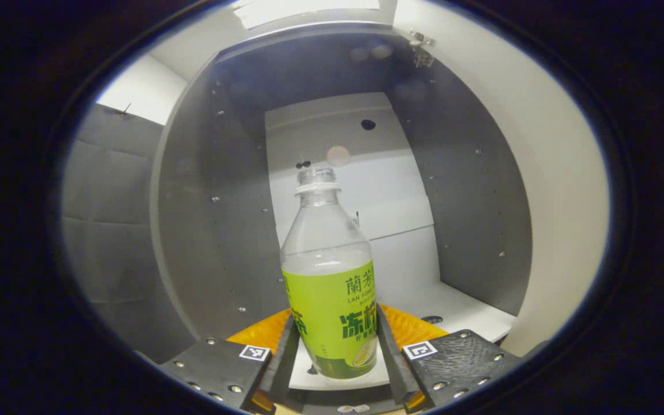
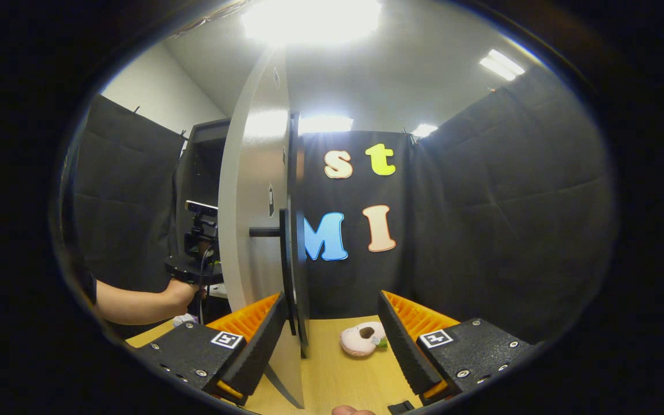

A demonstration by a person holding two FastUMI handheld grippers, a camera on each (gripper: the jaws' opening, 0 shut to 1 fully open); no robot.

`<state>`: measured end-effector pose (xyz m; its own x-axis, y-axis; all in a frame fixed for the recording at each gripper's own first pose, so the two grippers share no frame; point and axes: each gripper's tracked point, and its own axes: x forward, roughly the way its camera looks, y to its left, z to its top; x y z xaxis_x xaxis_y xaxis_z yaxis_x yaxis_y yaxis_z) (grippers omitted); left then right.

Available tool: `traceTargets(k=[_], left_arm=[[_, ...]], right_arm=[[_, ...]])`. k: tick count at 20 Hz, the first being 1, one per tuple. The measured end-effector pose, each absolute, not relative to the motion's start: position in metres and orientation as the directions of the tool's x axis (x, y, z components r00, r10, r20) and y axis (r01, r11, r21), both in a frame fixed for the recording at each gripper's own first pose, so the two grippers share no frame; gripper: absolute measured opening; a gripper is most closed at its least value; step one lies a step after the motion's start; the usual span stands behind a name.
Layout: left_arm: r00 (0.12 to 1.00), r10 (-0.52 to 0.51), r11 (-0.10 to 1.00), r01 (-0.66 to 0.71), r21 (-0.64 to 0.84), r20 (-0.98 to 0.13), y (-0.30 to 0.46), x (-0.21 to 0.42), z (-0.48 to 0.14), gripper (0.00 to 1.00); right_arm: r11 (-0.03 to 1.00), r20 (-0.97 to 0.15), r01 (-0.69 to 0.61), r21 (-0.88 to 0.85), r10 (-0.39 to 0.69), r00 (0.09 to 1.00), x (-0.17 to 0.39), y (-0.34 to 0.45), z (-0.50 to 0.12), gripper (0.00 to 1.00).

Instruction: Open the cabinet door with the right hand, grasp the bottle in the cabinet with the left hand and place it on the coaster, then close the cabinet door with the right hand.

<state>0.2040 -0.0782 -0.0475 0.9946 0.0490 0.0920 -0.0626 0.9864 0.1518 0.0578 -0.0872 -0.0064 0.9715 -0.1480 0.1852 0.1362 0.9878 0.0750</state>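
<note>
A clear uncapped bottle (image 1: 332, 300) with a green label stands on the white floor of the open cabinet (image 1: 217, 219). My left gripper (image 1: 335, 340) has reached inside, and its two fingers press against the bottle's lower sides. In the right gripper view the white cabinet door (image 2: 251, 230) stands open, seen nearly edge-on, with its black handle (image 2: 283, 271) just inside my right gripper's left finger. My right gripper (image 2: 330, 297) is open and grips nothing. A pale pink round coaster (image 2: 361, 340) lies on the wooden table (image 2: 338, 374) between its fingers, farther off.
The cabinet's grey side walls (image 1: 470, 202) close in on both sides of the bottle, and the white back panel (image 1: 355, 190) is behind it. In the right gripper view a person's forearm (image 2: 136, 302) holds the left gripper's body (image 2: 196, 253) at the cabinet opening.
</note>
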Motion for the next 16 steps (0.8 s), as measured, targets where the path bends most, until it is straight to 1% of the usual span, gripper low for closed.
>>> traceTargets(k=[2,3,6,9,11,13,14,15,16], left_arm=[[0.993,0.052,0.986,-0.068,0.149,0.104,-0.078,0.175,-0.038,0.74],[0.993,0.051,0.987,-0.067,0.145,0.108,-0.079,0.159,-0.037,0.74],[0.983,0.069,0.982,-0.097,0.163,0.167,-0.074,0.115,-0.020,0.74],[0.974,0.066,0.976,-0.108,0.188,0.216,-0.073,0.068,-0.012,0.74],[0.972,0.067,0.973,-0.114,0.202,0.227,-0.070,0.040,-0.015,0.74],[0.973,0.045,0.978,-0.089,0.191,0.226,-0.072,0.015,-0.028,0.75],[0.975,0.047,0.976,-0.091,0.198,0.216,-0.069,0.004,-0.035,0.62],[0.975,0.058,0.974,-0.103,0.202,0.215,-0.062,-0.006,-0.042,0.74],[0.974,0.065,0.973,-0.110,0.202,0.219,-0.059,-0.016,-0.048,0.74]], right_arm=[[0.979,0.206,0.185,0.086,-0.199,0.958,0.053,-0.110,-0.005,0.95],[0.969,0.196,0.232,0.078,-0.244,0.950,0.053,-0.129,-0.013,0.95],[0.953,0.178,0.284,0.109,-0.300,0.937,0.057,-0.159,-0.030,0.95],[0.954,0.115,0.268,0.132,-0.284,0.952,0.077,-0.170,-0.055,0.95],[0.955,0.082,0.258,0.148,-0.272,0.959,0.084,-0.173,-0.068,0.94],[0.950,0.022,0.295,0.100,-0.298,0.954,0.108,-0.183,-0.083,0.94],[0.949,0.005,0.305,0.077,-0.306,0.952,0.120,-0.188,-0.086,0.94],[0.950,0.000,0.302,0.072,-0.303,0.953,0.128,-0.186,-0.085,0.94],[0.952,0.003,0.295,0.079,-0.297,0.955,0.137,-0.183,-0.084,0.94]])
